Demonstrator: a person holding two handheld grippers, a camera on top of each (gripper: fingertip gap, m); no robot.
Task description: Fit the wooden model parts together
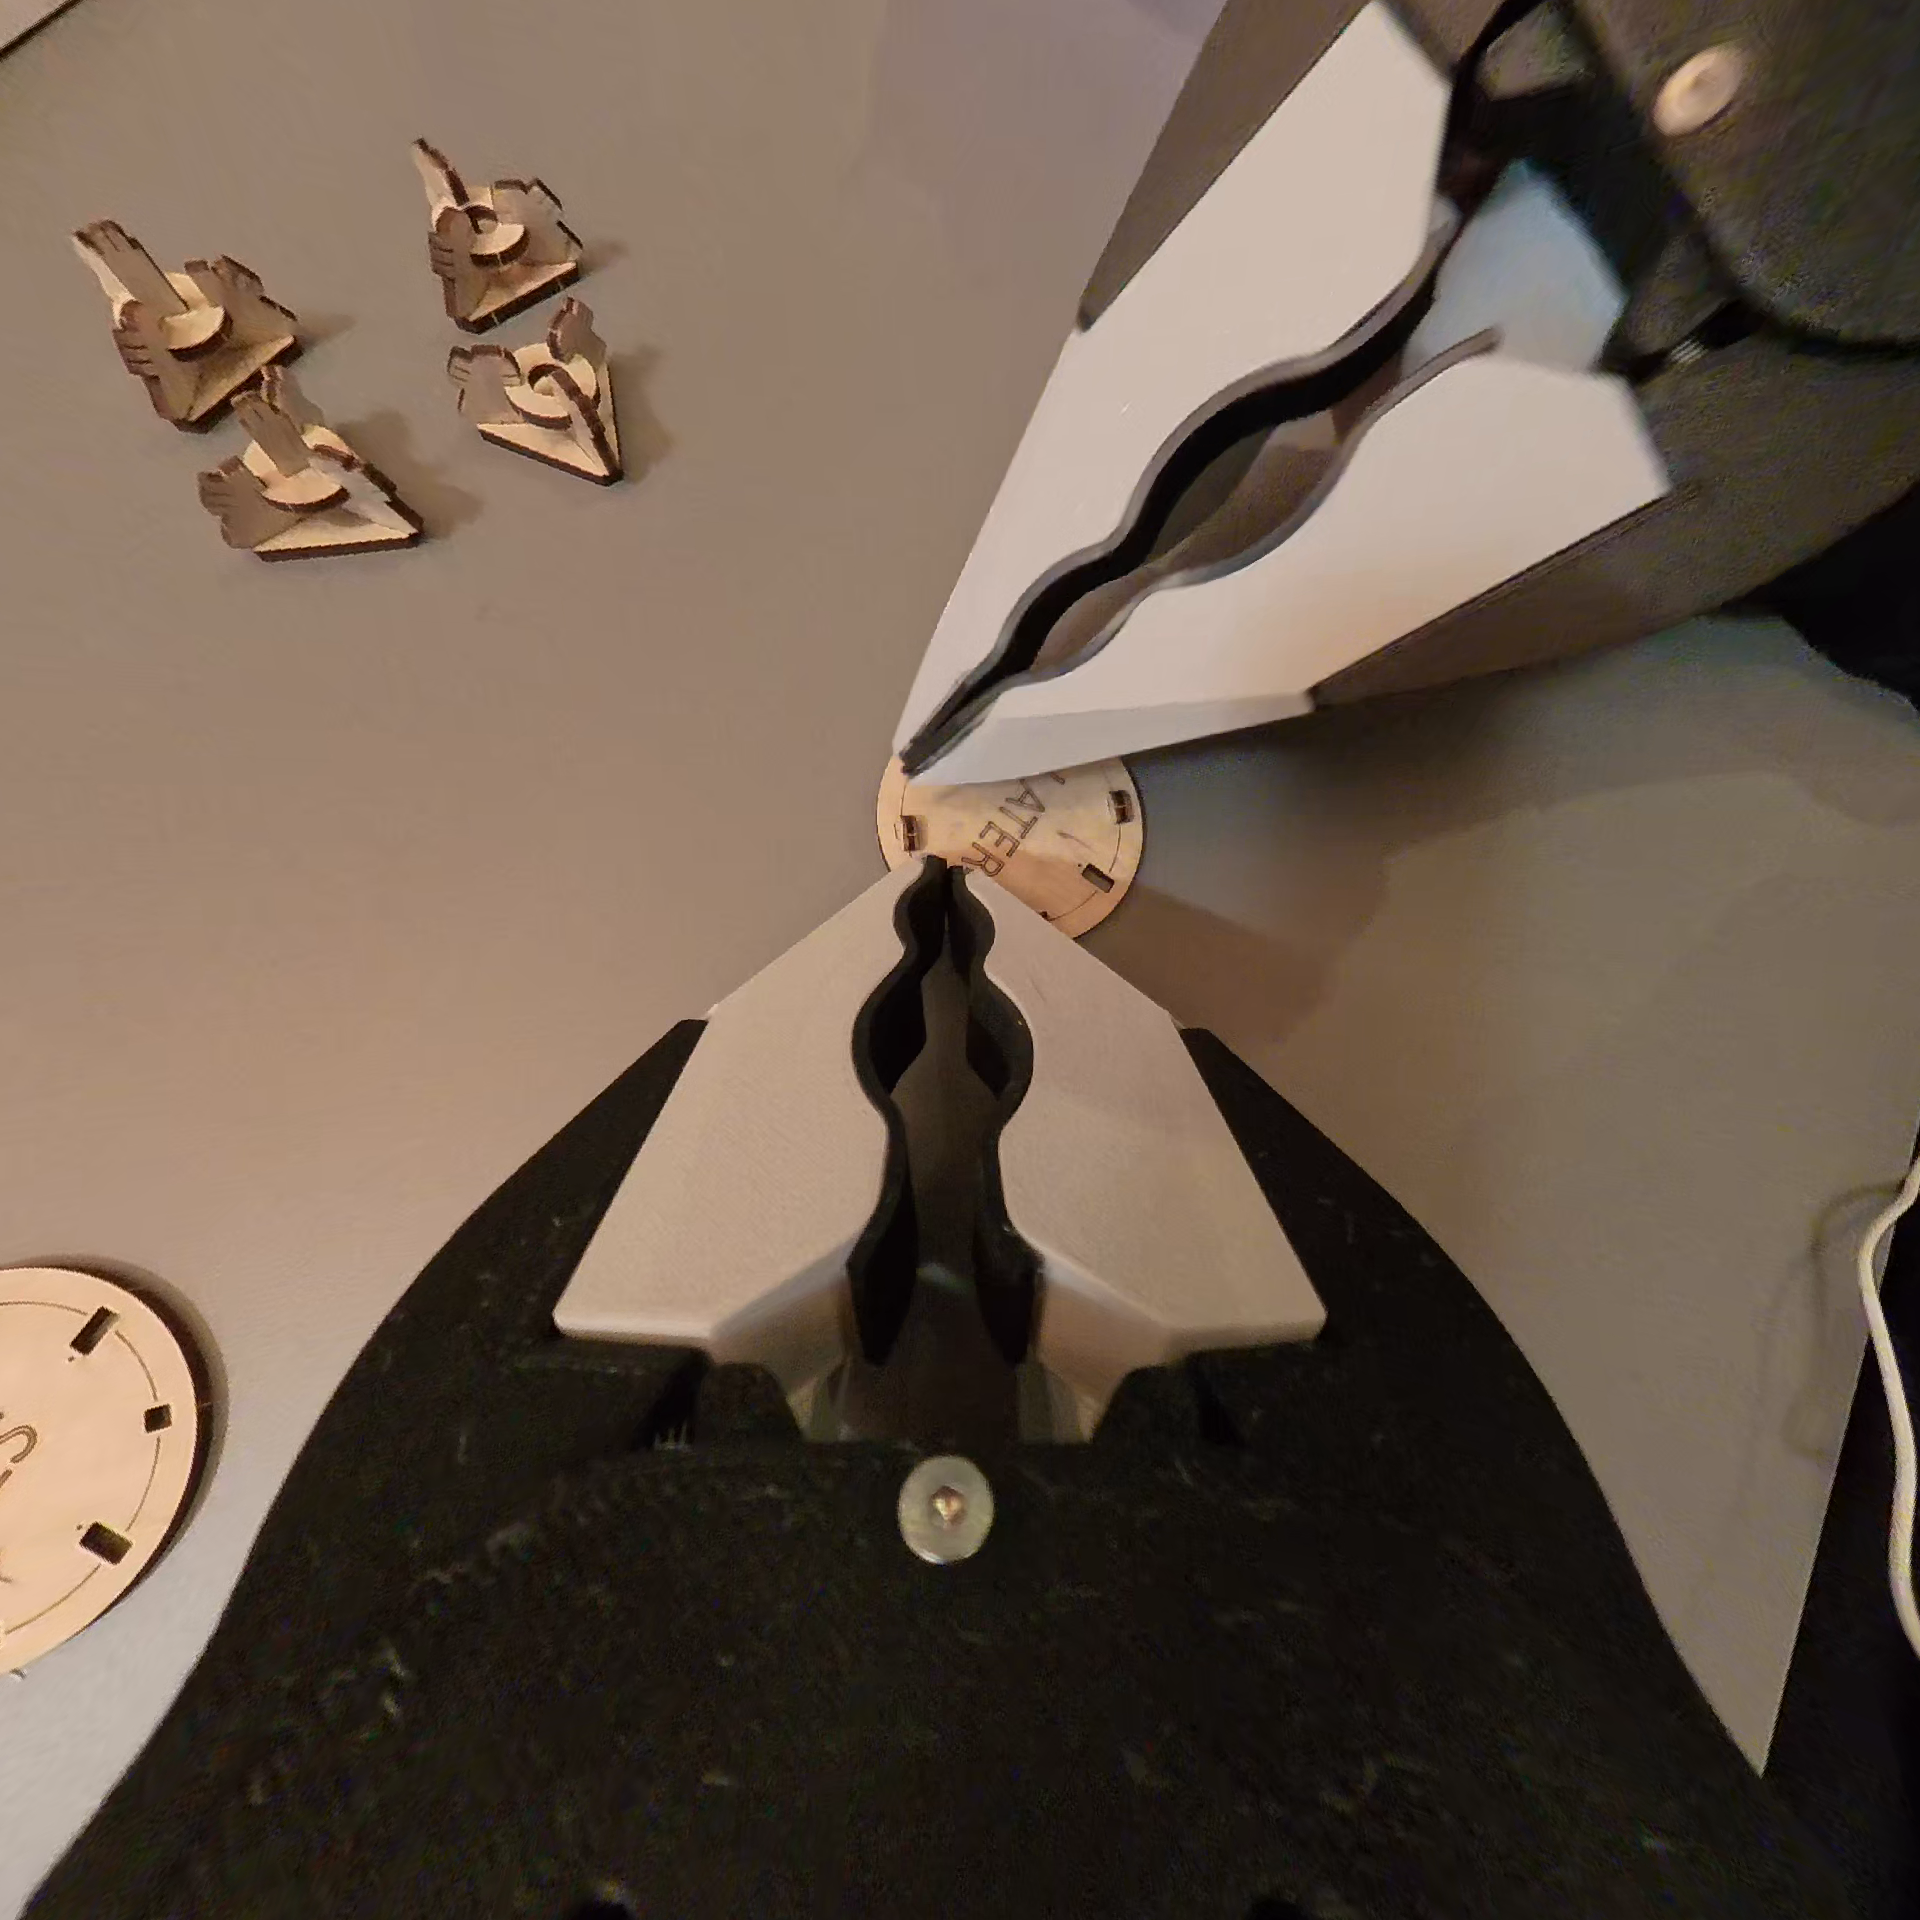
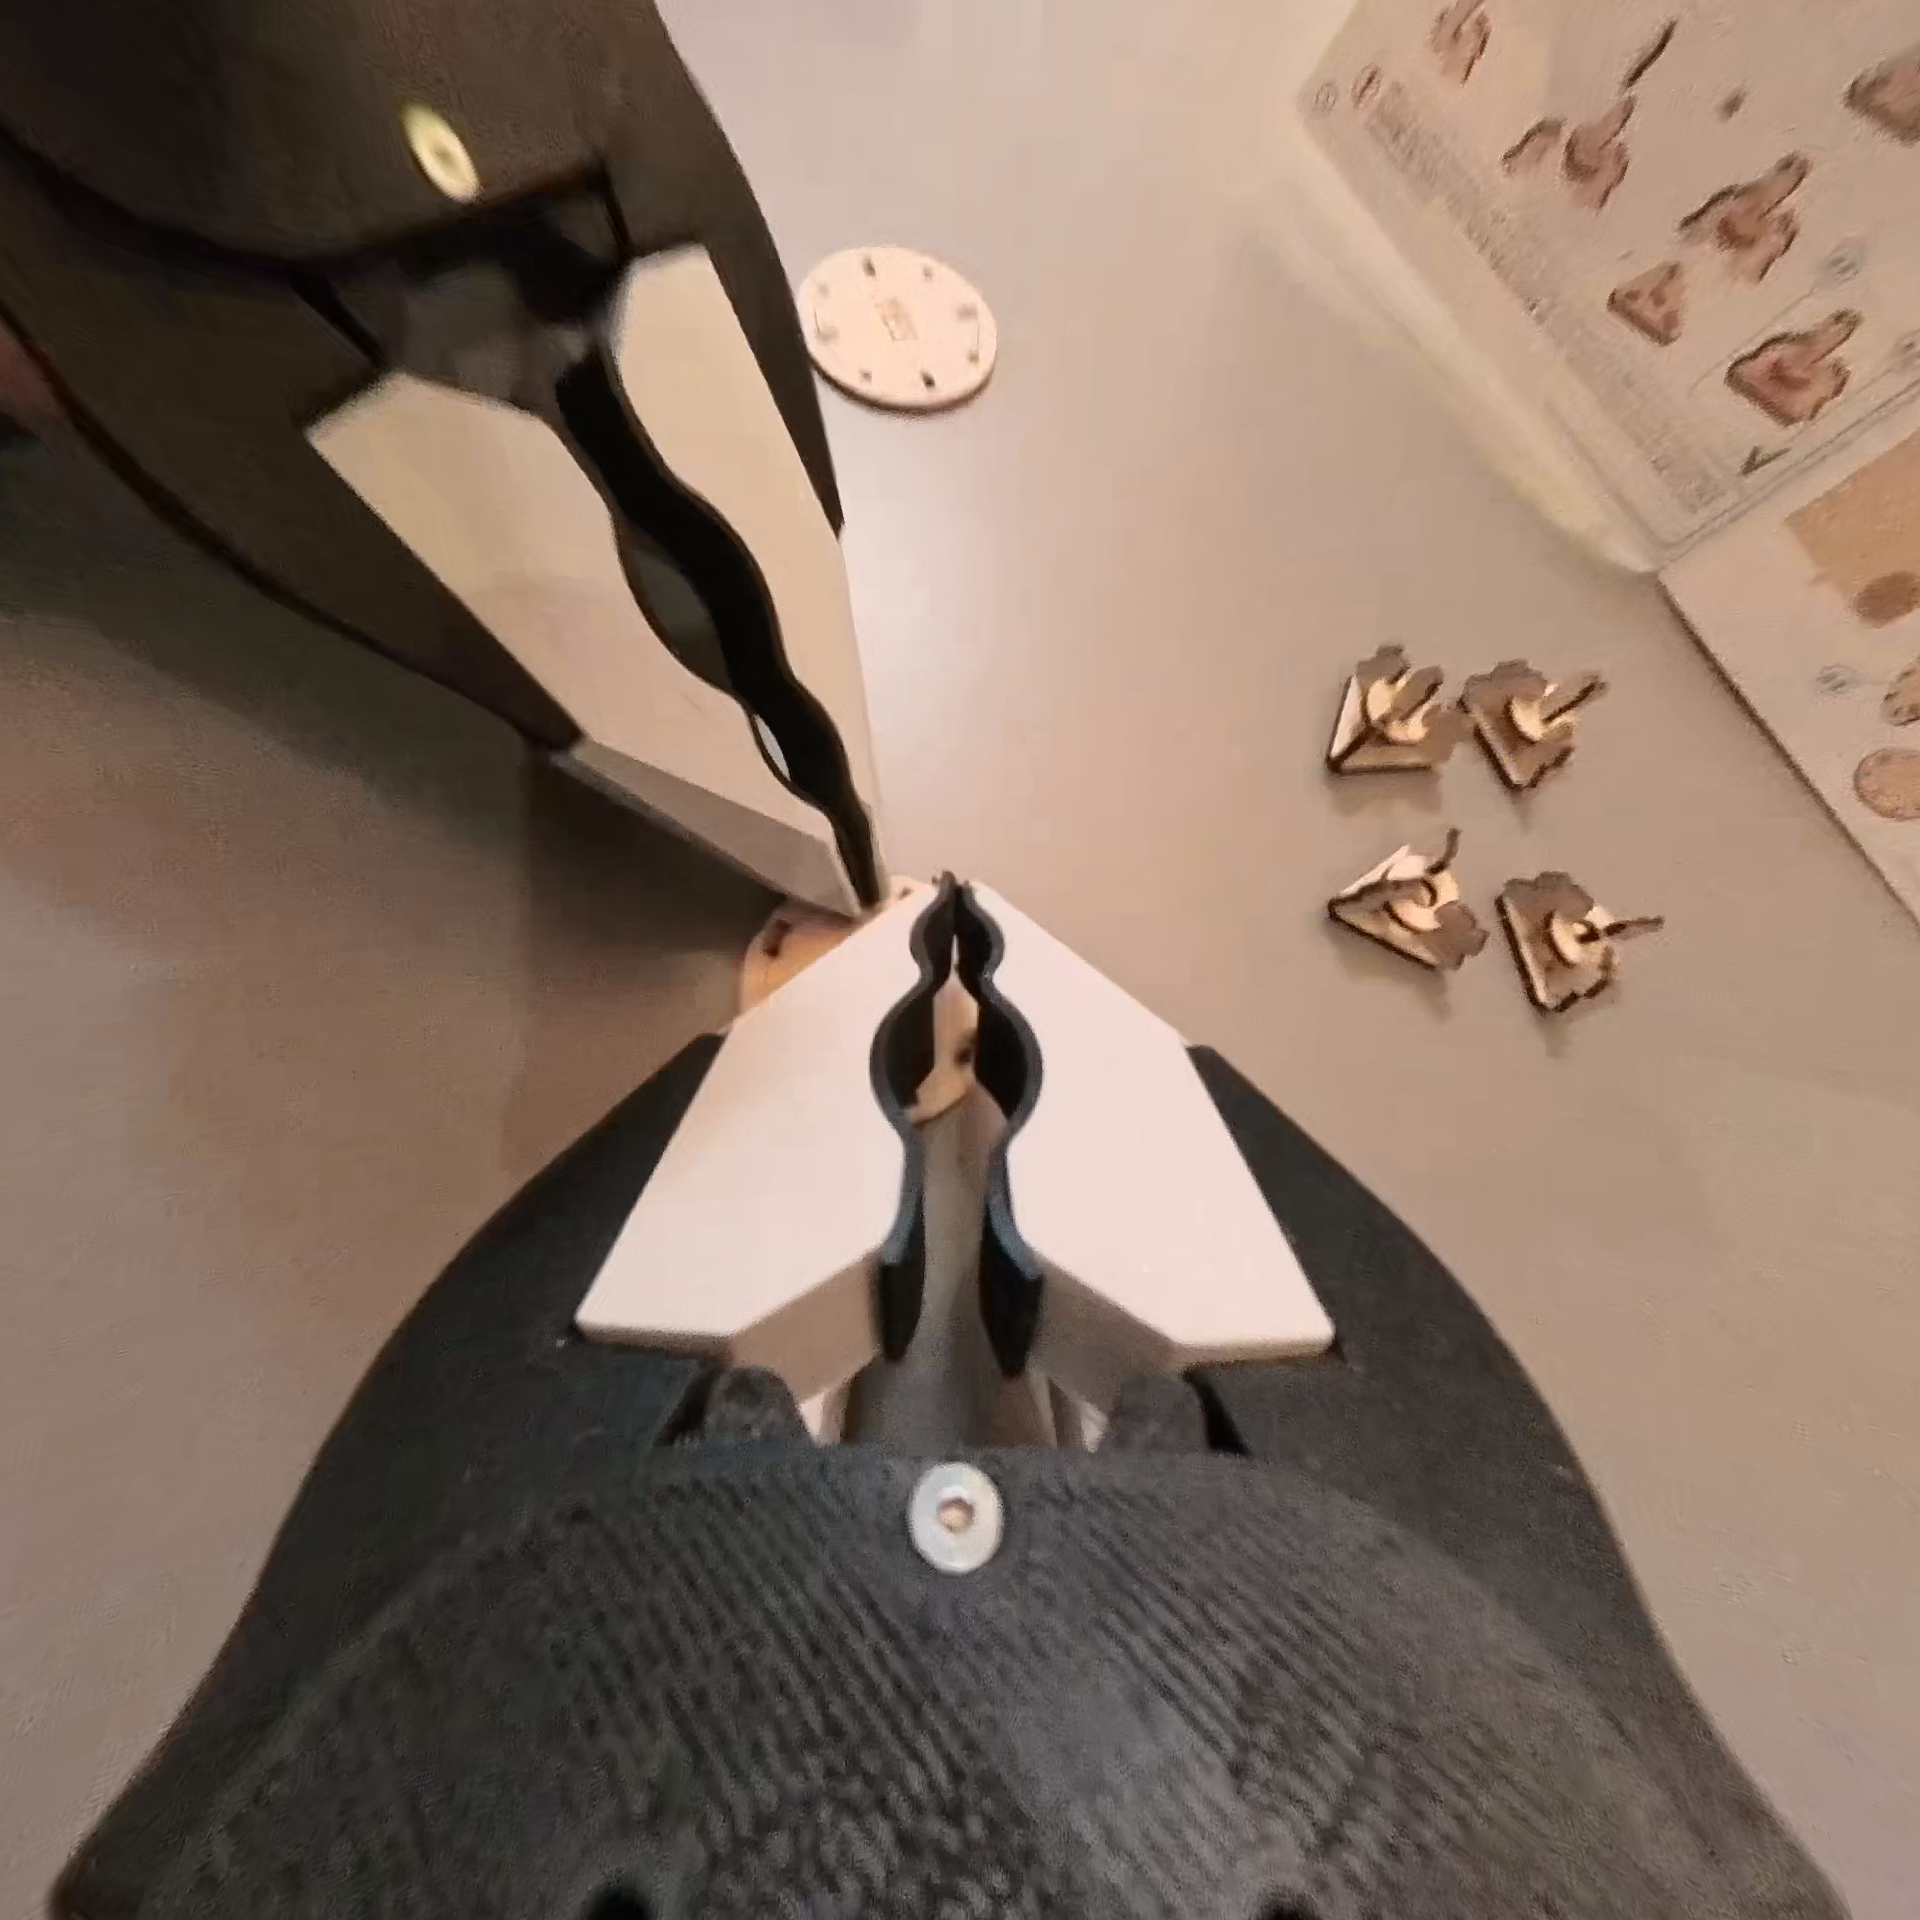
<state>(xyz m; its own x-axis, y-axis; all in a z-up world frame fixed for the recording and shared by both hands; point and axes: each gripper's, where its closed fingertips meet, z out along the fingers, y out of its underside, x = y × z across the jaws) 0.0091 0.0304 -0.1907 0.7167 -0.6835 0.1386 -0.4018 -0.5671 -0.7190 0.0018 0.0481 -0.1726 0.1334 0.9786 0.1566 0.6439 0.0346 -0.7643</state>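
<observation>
Fingers of both grippers are clenched, black wavy pads meeting at the tips with nothing seen pinched between them. Left gripper point(image 1: 943, 868) has its closed tips at the near rim of a small round wooden disc point(image 1: 1049, 847) lying flat on the grey table point(image 1: 623, 779); right gripper point(image 1: 914, 764) brings its closed tips down on the far rim of the same disc, opposite side. Whether either tip presses the wood or only hovers at it cannot be told. Judgement: two shut points on opposite edges read as pinning or nudging a flat piece too thin to pick straight off the surface. In the right wrist view the disc point(image 2: 774, 951) is mostly hidden under the right gripper point(image 2: 951, 894), with the left gripper point(image 2: 868, 883) just beside it. Disc carries small rectangular slots near its rim and engraved lettering. Second, larger slotted disc point(image 1: 73, 1496) lies well apart, untouched. Four small assembled wooden pieces point(image 1: 312, 353), triangular bases with upright tabs, sit grouped away from both grippers, likely parked clear of the working spot. Printed sheets with part diagrams point(image 2: 1662, 270) lie at the table edge. White cable point(image 1: 1881, 1351) runs along one side. Containers: none in view; all parts rest loose on the table.
</observation>
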